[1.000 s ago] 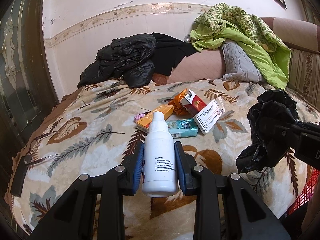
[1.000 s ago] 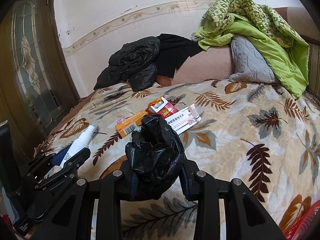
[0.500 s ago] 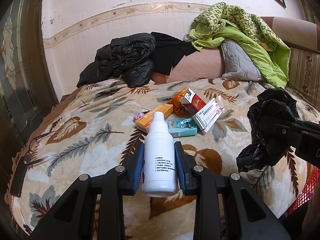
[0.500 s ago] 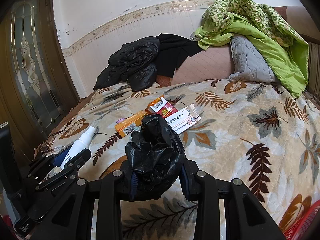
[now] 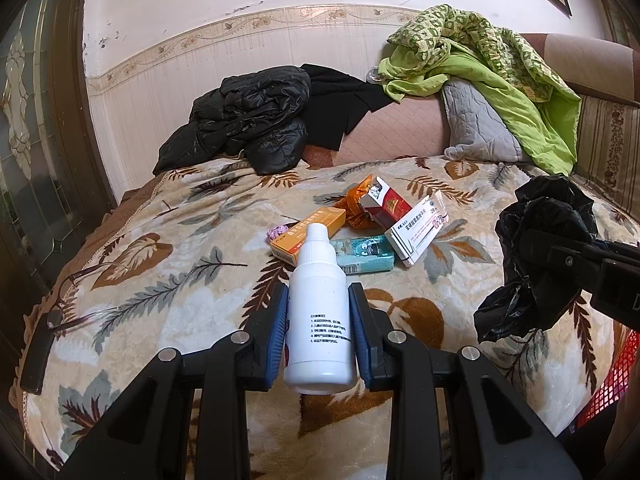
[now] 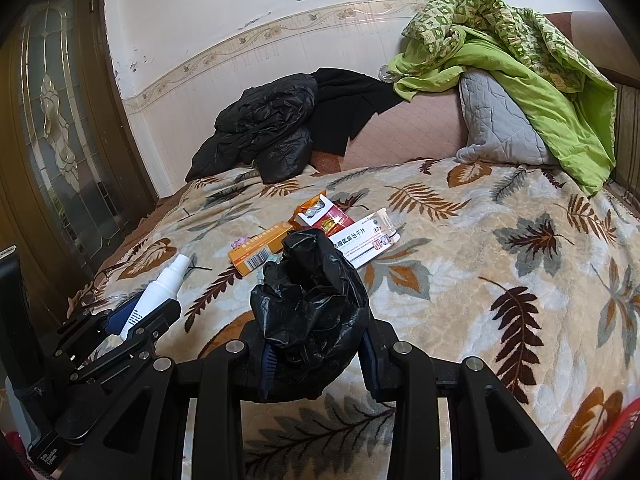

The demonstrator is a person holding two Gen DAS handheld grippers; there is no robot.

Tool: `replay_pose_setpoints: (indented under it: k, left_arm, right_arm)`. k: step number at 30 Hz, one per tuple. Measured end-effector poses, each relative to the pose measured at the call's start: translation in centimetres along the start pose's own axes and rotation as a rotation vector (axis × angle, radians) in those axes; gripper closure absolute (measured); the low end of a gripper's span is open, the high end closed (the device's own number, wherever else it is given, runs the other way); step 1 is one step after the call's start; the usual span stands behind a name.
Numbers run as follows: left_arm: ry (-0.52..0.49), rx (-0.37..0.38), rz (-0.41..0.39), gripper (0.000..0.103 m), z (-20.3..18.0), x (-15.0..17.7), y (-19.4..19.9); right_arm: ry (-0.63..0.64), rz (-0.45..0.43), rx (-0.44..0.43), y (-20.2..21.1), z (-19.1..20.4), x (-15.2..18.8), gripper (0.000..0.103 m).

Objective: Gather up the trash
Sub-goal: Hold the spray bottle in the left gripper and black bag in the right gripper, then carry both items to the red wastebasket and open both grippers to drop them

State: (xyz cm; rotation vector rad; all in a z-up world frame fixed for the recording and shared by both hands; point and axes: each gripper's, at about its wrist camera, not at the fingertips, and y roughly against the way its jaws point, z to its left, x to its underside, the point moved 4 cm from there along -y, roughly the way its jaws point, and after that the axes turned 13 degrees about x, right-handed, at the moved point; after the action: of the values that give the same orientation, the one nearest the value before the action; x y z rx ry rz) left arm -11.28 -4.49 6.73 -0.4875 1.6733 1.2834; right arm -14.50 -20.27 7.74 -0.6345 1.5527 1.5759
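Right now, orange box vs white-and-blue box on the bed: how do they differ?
The orange box is orange with a barcode on its end; the white-and-blue box is white with blue print. The orange box lies nearer the door side, beside a small pink wrapper; the white-and-blue box lies on the other side, against the red cigarette pack. Both are slim cartons lying flat on the leaf-print blanket, ungrasped.

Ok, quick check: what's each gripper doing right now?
Left gripper: closed on the white bottle.
Right gripper: closed on the crumpled black plastic bag.
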Motion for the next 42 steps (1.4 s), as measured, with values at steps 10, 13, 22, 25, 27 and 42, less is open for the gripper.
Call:
replay_pose_setpoints:
  k: [10,13,22,25,27,42]
  left_arm:
    - [-0.001,-0.001,-0.001,0.074,0.0,0.0,0.0]
    - [0.000,0.000,0.000,0.074,0.0,0.0,0.0]
    - [-0.002,0.006,-0.002,0.074,-0.1,0.0,0.0]
    - [0.006,0.040,-0.008,0.074,-0.7,-0.1,0.1]
    - [0.015,0.095,-0.012,0.074,-1.2,-0.2,0.3]
    - [-0.128,0.497,0.052,0.074,-14.6,-0.3,2.9]
  right_arm:
    - [-0.003,-0.001,0.001,-0.1,-0.3,0.0,0.066]
    - [-0.003,-0.002,0.001,0.0,-0.3,-0.1,0.066]
    - [-0.018,-0.008,0.006,0.1,-0.8,-0.2,0.066]
    - [-0.045,-0.005,0.004,0.5,-1.3,-0.3,0.066]
    - [-0.076,-0.007,-0.004,1.2,-1.9,-0.5,0.066]
    - [-0.264,0.021,0.201,12.4,-18.6,4.0,0.066]
